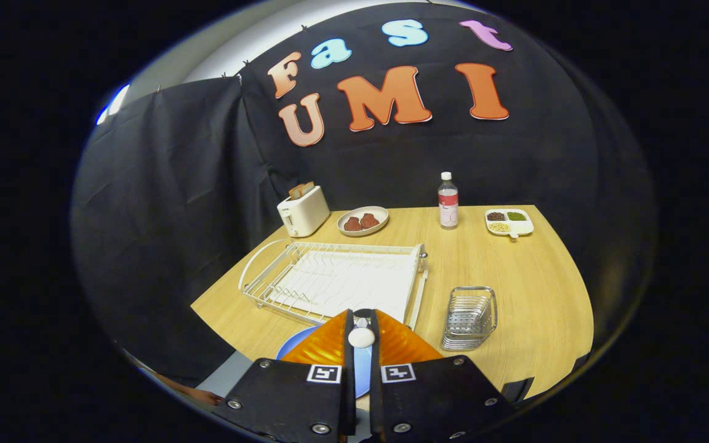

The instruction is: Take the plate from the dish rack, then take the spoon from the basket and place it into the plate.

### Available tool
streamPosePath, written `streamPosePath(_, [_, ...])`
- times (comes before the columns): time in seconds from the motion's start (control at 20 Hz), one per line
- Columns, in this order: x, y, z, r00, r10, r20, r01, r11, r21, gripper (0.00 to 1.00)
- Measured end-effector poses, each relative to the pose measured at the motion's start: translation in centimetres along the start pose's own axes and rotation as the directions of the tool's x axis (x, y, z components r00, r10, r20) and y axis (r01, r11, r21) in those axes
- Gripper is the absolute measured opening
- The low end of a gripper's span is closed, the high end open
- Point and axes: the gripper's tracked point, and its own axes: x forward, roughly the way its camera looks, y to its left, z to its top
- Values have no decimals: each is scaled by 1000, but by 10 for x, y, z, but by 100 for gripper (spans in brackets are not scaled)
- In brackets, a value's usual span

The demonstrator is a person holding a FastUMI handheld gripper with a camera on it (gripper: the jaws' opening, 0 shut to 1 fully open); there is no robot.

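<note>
Tool (361,335) status: my two fingers are drawn close together with a white spoon (361,336) clamped between them, so I read the tool as closed on the spoon. Only the rounded white end shows between the fingertips; I cannot tell how much of the spoon is gripped.

Directly under and just ahead of the fingers lies the blue plate (296,349), resting on the near part of the bench (514,264) and mostly hidden behind the fingers. I judge the plate step done and the spoon now over its target.

Beyond the plate sits the white dish rack (336,280), with no dishes in it. Beside the rack stands the wire basket (469,317), just ahead of the fingers.

Hazards from here:
- Opening while too high could let the spoon bounce off the plate.
- The plate sits near the bench edge; a downward push could tip or slide it.
- My view of the plate is blocked, so release may land off centre.
</note>
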Motion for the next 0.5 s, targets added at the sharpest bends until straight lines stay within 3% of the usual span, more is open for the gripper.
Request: streamPosePath(0.5, [38,58,-62,976,156,-149,-166,985,-56,9])
